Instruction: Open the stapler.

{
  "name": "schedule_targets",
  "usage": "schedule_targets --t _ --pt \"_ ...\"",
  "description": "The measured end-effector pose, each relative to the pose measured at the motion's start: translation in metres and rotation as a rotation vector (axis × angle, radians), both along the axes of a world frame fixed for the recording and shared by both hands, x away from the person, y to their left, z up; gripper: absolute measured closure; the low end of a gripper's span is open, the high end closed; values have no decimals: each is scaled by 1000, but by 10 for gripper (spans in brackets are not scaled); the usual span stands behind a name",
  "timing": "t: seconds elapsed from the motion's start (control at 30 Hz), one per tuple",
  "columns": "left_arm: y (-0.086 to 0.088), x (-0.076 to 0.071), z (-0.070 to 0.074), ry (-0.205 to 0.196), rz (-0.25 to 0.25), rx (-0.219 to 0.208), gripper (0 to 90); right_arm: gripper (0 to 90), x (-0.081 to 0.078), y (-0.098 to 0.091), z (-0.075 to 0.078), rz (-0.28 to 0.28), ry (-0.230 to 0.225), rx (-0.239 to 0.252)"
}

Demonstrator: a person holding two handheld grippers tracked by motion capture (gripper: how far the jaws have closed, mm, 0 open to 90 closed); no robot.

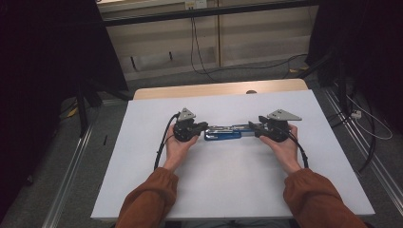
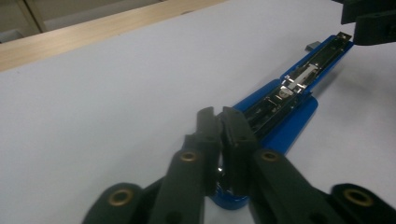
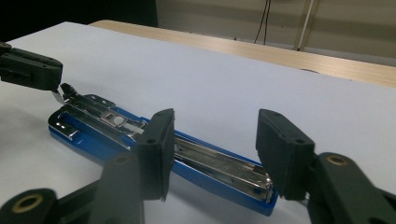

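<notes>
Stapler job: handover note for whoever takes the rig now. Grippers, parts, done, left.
Left gripper: nearly shut, pinching a thin metal part at one end of the stapler.
Right gripper: open, jaws either side of the stapler's other end, not pressing.
Stapler: blue, opened out flat mid-table, metal staple channel exposed.
Done: stapler opened.
Left: probably loading or clearing, then closing; I cannot tell if staples are in.

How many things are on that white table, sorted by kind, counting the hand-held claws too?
Blue staplers, opened out flat: 1
Hand-held claws: 2, the left claw nipping a thin metal part at one end of the stapler, the right claw open astride the other end
White tables: 1
Total: 4
</notes>
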State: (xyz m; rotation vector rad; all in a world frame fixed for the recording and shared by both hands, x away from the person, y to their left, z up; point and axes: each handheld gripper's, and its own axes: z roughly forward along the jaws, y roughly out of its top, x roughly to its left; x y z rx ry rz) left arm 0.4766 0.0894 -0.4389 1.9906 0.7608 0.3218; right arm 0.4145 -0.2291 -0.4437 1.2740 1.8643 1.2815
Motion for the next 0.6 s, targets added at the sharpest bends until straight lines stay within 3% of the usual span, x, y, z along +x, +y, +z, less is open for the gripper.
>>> schedule_targets --t 0.27,0.43,0.6 --pt "2 -8 8 -36 25 -20 655 261 1 -4 3 3 -9 24" --pt "7 -11 9 -28 81 -16 447 121 1 -4 3 -30 -11 8" --pt "13 -14 13 -22 118 4 232 74 0 -3 4 -10 -7 17"
